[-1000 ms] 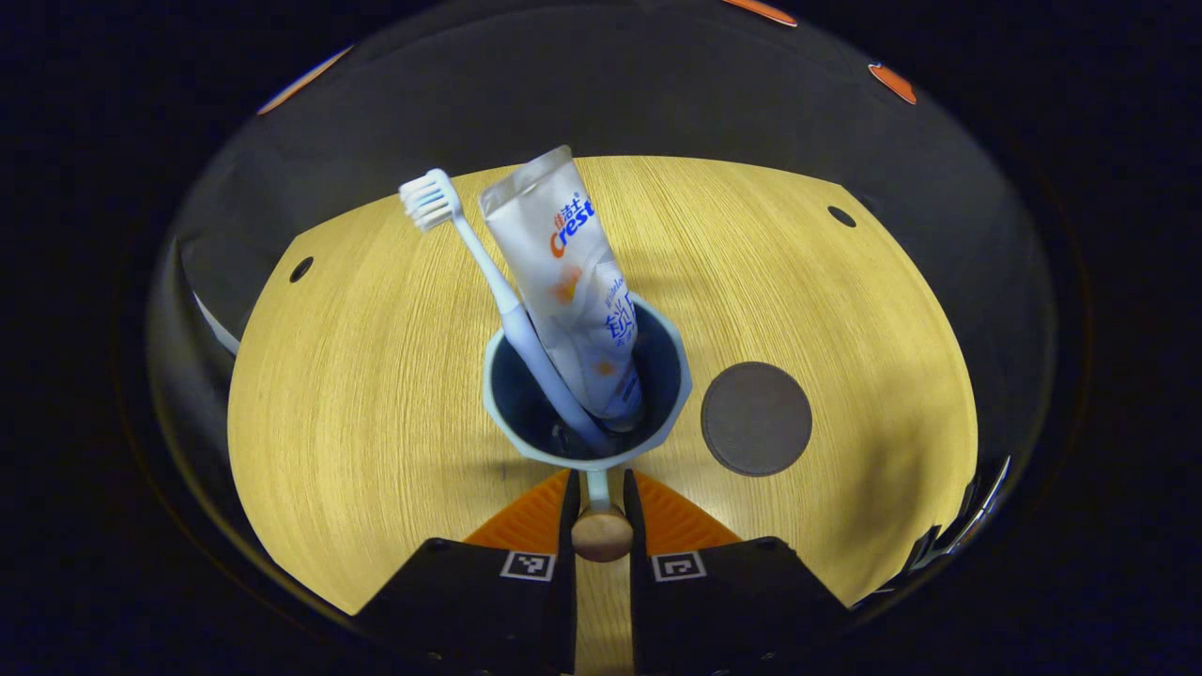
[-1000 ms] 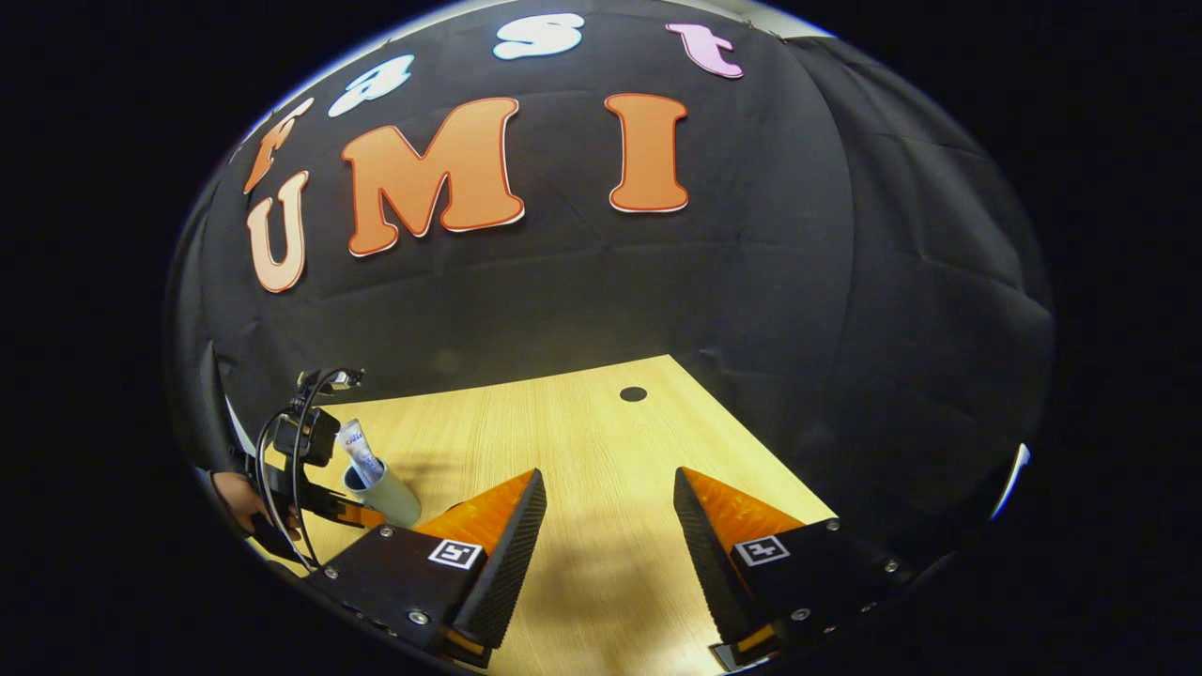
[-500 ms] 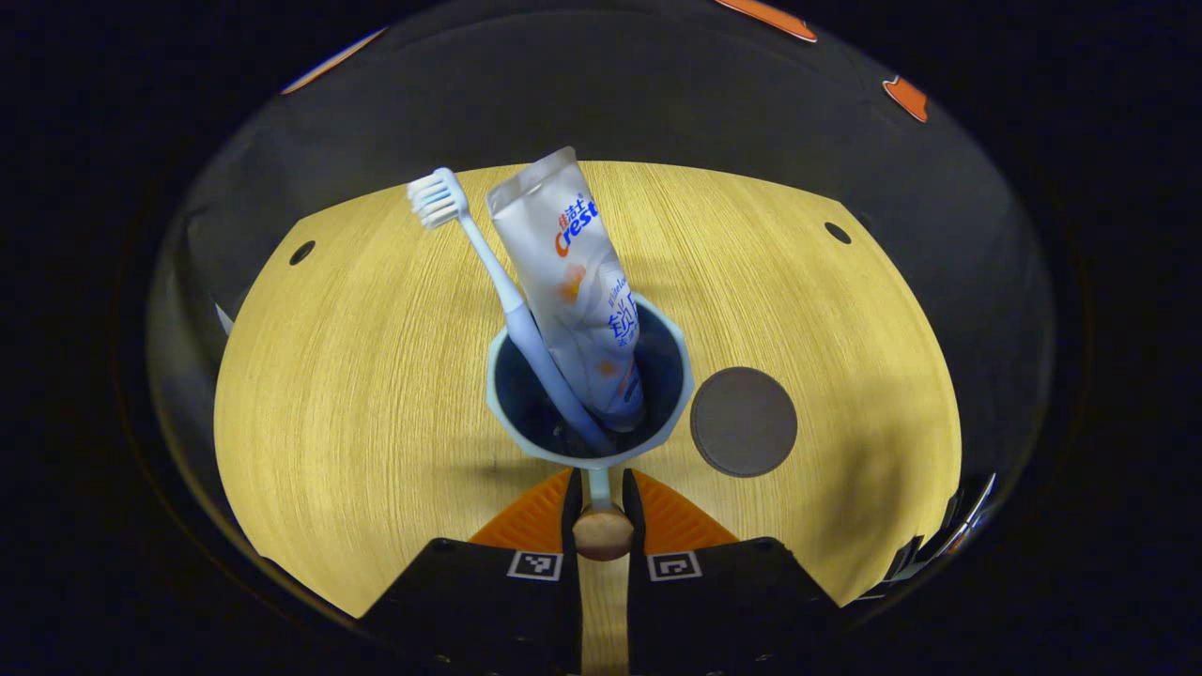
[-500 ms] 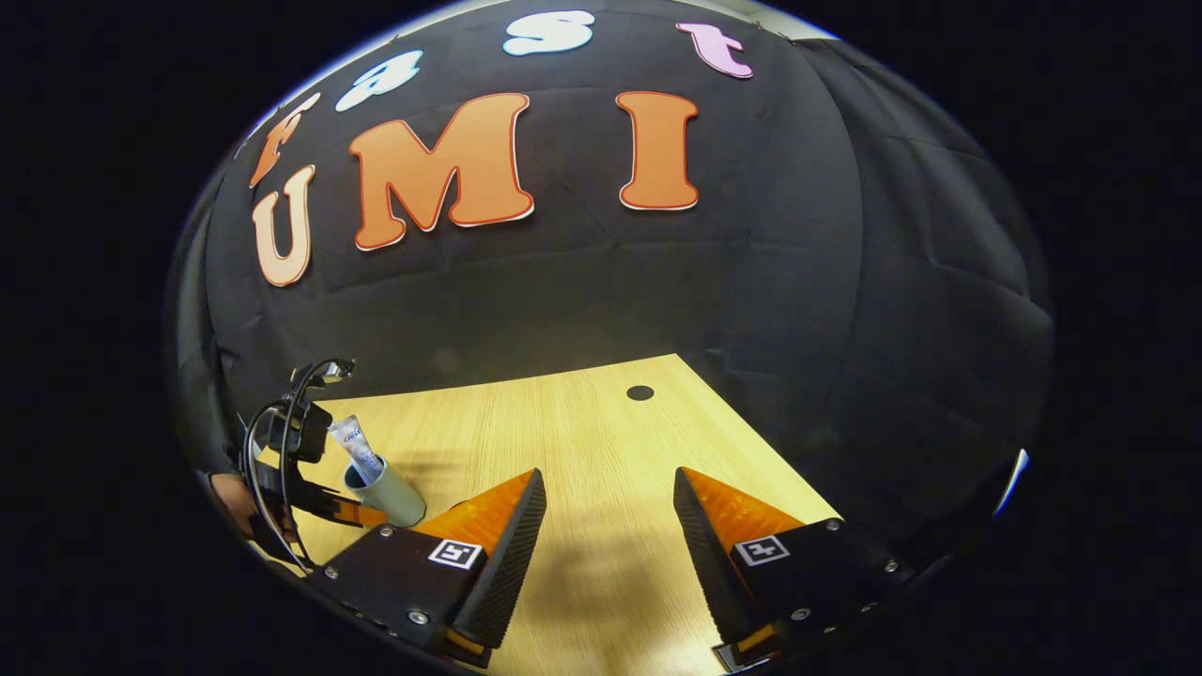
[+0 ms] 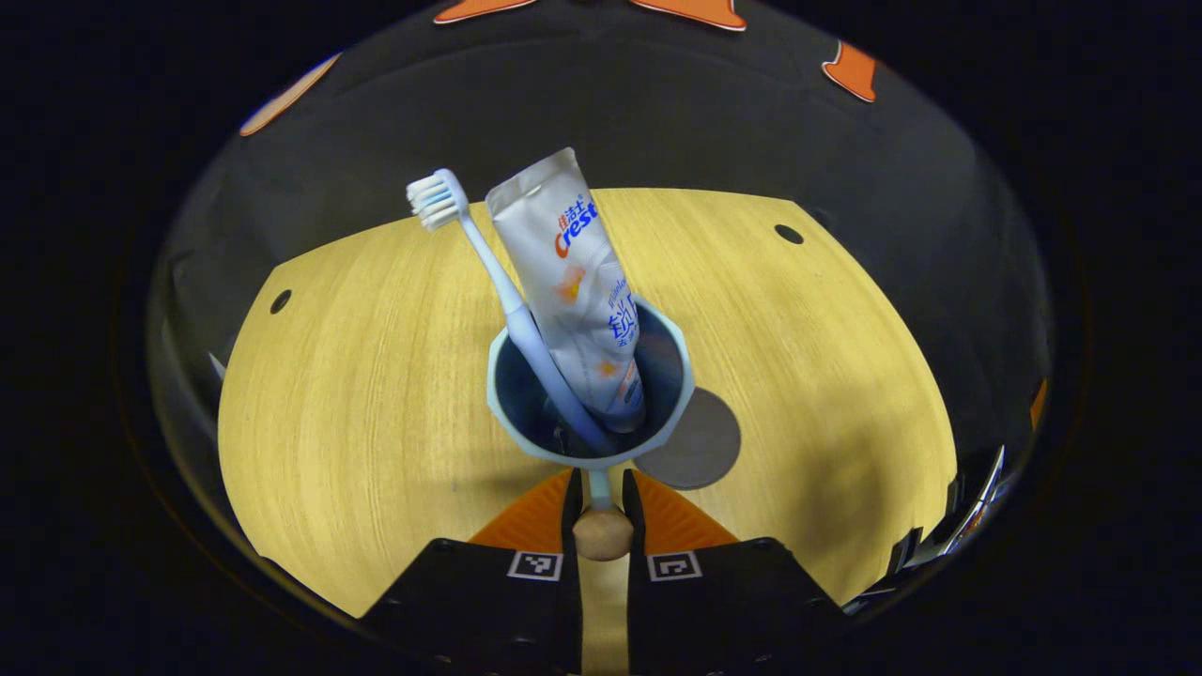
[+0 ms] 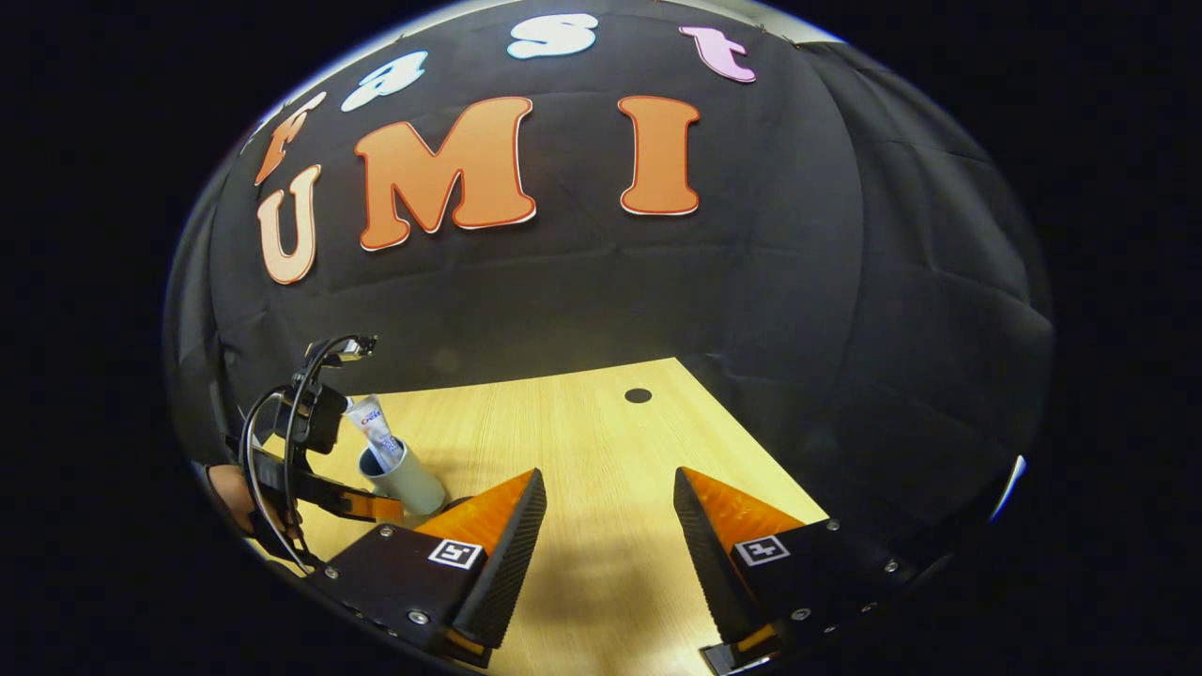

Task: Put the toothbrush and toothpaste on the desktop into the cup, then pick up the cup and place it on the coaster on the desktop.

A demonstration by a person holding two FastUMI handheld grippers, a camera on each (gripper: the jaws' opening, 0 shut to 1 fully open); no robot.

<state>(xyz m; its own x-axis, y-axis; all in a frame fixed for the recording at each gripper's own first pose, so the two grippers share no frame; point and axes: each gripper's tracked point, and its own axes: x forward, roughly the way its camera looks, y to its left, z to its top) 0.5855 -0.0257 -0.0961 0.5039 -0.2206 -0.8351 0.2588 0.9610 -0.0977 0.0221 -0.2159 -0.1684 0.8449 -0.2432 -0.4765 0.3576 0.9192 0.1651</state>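
Desktop (image 5: 376, 394) of pale wood grain spreads under both grippers, with small dark holes (image 5: 788, 234) near its far corners. Cup (image 5: 590, 441), pale blue with a dark inside, sits just ahead of the left gripper (image 5: 597, 488) in the left gripper view, its rim overlapping the near-left part of the round brown coaster (image 5: 700, 455); whether its base touches the coaster or hangs above it cannot be told. Both orange fingers (image 5: 535, 516) of the left gripper are clenched on the cup's thin handle, whose round wooden knob (image 5: 602, 534) shows between them. Toothpaste (image 5: 577, 282) stands in the cup, tilted up and to the left, and the toothbrush (image 5: 488, 282) leans just beside it on its left, bristle head uppermost. In the right gripper view, the right gripper (image 6: 608, 488) hovers above bare wood with its 2 fingers (image 6: 502, 521) spread wide and nothing between them; far off at the left, the left gripper (image 6: 362, 507) and the hand (image 6: 230, 493) holding it carry the cup (image 6: 408, 483), the toothpaste (image 6: 376, 432) poking out of it.
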